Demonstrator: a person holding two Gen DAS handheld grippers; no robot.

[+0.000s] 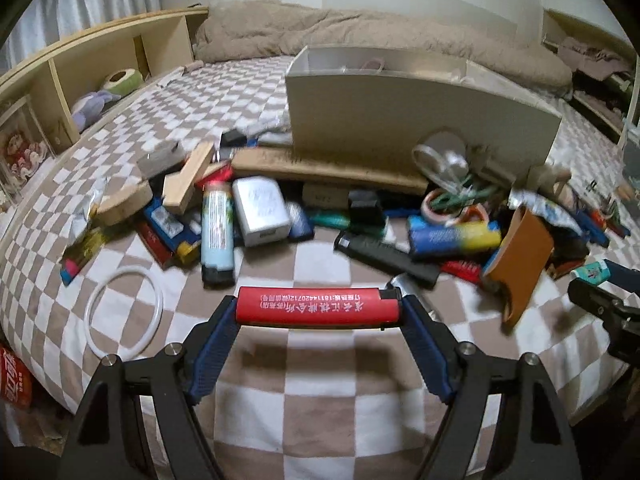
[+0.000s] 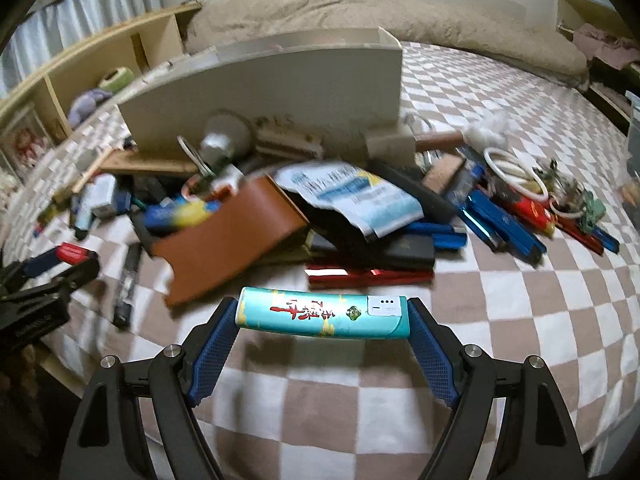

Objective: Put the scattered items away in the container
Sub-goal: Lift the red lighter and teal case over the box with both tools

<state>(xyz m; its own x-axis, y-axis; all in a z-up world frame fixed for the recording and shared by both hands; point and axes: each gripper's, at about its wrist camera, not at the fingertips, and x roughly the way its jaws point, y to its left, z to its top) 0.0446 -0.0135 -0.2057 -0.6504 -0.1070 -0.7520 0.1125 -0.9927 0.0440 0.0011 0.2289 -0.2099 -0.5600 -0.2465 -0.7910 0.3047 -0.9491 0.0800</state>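
My left gripper (image 1: 319, 307) is shut on a red lighter (image 1: 318, 306), held crosswise by its two ends just above the checked bedspread. The right gripper (image 2: 322, 317) is shut the same way on a teal lighter (image 2: 322, 317). Beyond both lies a heap of scattered items: a black lighter (image 1: 386, 256), a white charger (image 1: 261, 210), a light blue lighter (image 1: 217, 232), a brown leather sleeve (image 2: 230, 236) and a crumpled printed packet (image 2: 352, 196). The white open box (image 1: 420, 116) (image 2: 260, 92) stands behind the heap. Each gripper shows at the edge of the other's view.
A white ring (image 1: 125, 310) lies on the bedspread at the left. Wooden blocks (image 1: 188, 178) and a flat board (image 1: 328, 168) sit near the box. A wooden shelf (image 1: 100, 64) runs along the left. A beige duvet (image 1: 360, 36) lies behind. Blue and red lighters (image 2: 504, 220) are spread at the right.
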